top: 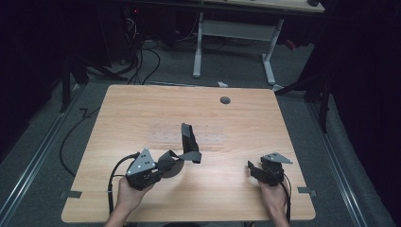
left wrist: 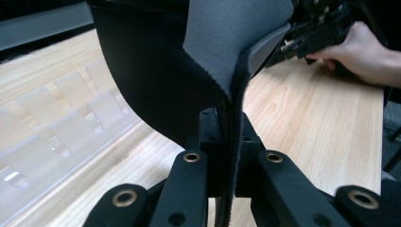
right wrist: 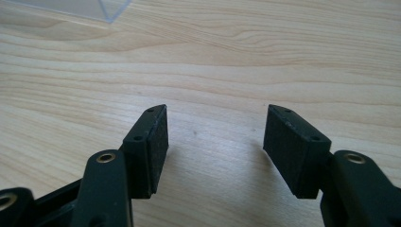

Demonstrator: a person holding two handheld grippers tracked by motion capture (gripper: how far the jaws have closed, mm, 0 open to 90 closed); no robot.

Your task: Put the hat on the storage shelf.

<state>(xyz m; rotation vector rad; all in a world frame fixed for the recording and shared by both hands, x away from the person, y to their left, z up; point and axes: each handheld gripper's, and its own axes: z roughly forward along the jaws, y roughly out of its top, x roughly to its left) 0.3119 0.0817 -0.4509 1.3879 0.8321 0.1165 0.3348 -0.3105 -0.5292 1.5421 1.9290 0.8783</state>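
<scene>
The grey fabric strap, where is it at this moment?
In the high view the grey fabric strap is left of the table's centre, clamped in the left gripper and rising over the clear plastic tray.

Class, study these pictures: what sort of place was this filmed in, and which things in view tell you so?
Probably a lab or workshop set up for recording, not a home. A bare wooden table stands on grey carpet, loose cables trail across the floor behind it, and a white-legged desk stands in a dark surround.
</scene>
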